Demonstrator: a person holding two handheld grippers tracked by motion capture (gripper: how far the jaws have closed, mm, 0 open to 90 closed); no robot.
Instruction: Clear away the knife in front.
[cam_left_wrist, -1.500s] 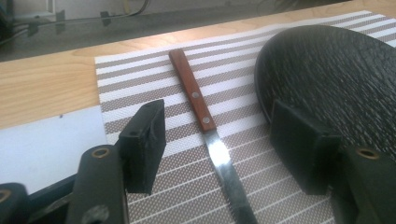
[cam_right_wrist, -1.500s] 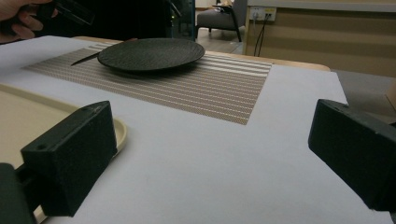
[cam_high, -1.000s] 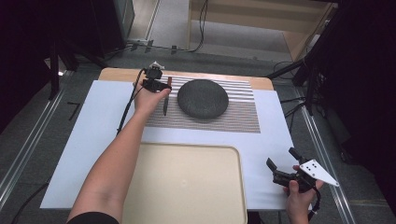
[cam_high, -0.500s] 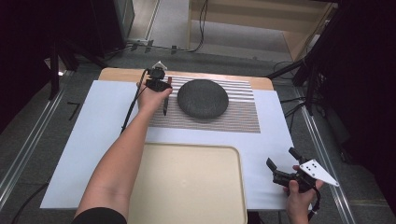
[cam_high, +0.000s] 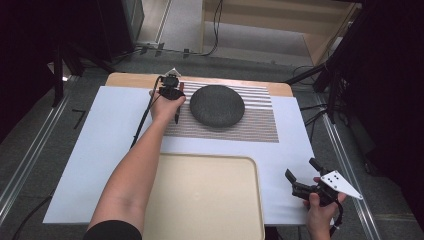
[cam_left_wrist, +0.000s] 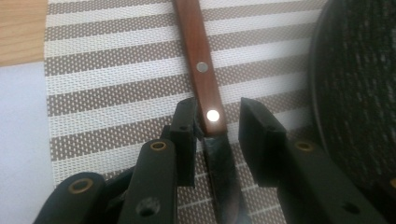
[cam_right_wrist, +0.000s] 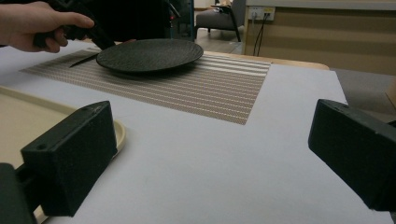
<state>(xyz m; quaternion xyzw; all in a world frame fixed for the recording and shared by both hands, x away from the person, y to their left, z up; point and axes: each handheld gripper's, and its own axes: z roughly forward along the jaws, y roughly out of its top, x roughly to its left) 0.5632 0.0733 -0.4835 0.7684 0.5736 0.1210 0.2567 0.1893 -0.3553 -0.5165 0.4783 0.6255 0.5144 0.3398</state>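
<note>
One plate, one knife, one tray.

Tight at the far left of the mat, open on the right

The left gripper straddles a wooden-handled knife on the striped placemat; its jaws stand slightly apart around the handle's end, and the dark round plate lies just beside the outer jaw, leaving little room on that side. The cream tray takes up the near middle of the table. The right gripper, jaws spread wide, has bare white sheet ahead of it up to the placemat.
</note>
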